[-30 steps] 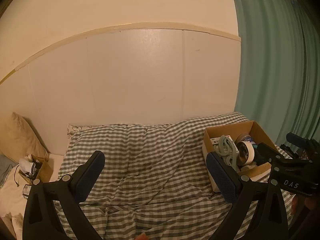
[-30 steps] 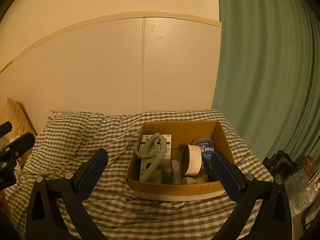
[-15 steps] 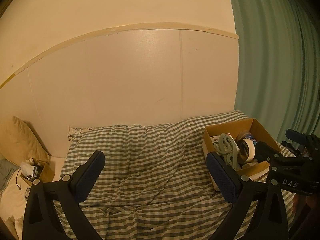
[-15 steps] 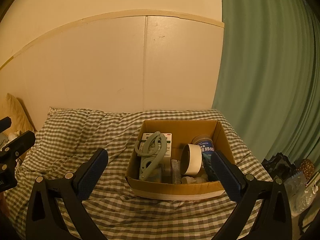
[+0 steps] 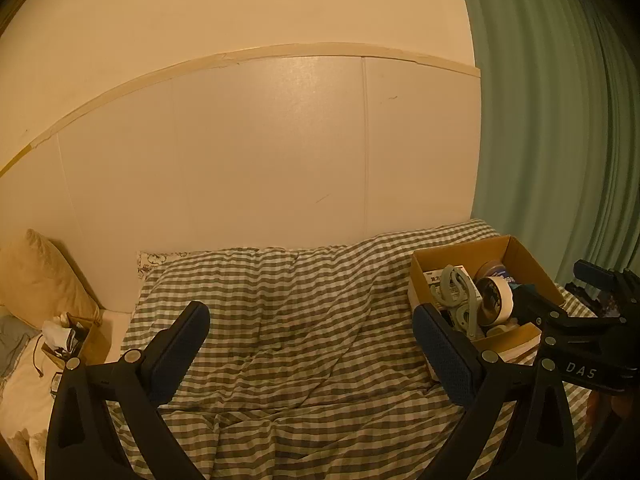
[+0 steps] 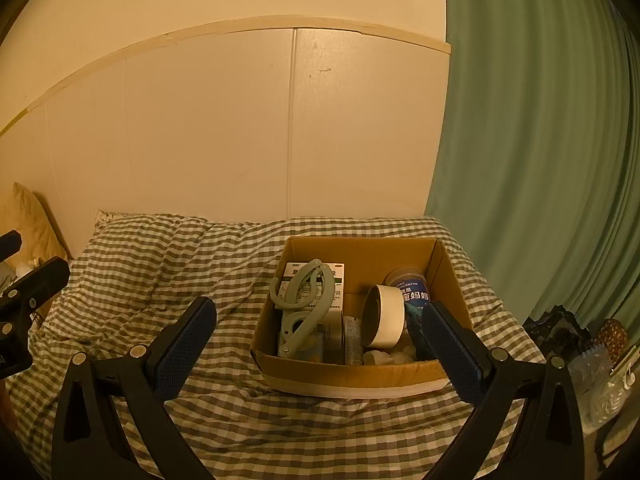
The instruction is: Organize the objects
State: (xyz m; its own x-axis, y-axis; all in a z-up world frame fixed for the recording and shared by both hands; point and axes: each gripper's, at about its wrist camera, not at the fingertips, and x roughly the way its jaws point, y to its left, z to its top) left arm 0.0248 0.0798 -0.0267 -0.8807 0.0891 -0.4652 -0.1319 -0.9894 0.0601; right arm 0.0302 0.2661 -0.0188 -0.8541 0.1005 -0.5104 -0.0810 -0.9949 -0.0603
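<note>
inside, one box (image 6: 352, 376) holds one tape roll (image 6: 386, 320).

A bed (image 5: 280, 340) covered in a green-and-white checked cloth fills the lower part of both views. Behind the bed stands a pale panelled wall (image 5: 260, 152), split by vertical seams and capped by a light trim strip, with plain cream wall above it. To the right of the bed hangs a green pleated curtain (image 6: 540, 140), reaching down past the mattress edge. At the bed's left end a tan pillow (image 5: 40, 280) leans against the panelling. The light is dim and warm yellow; its source cannot be seen.
</note>
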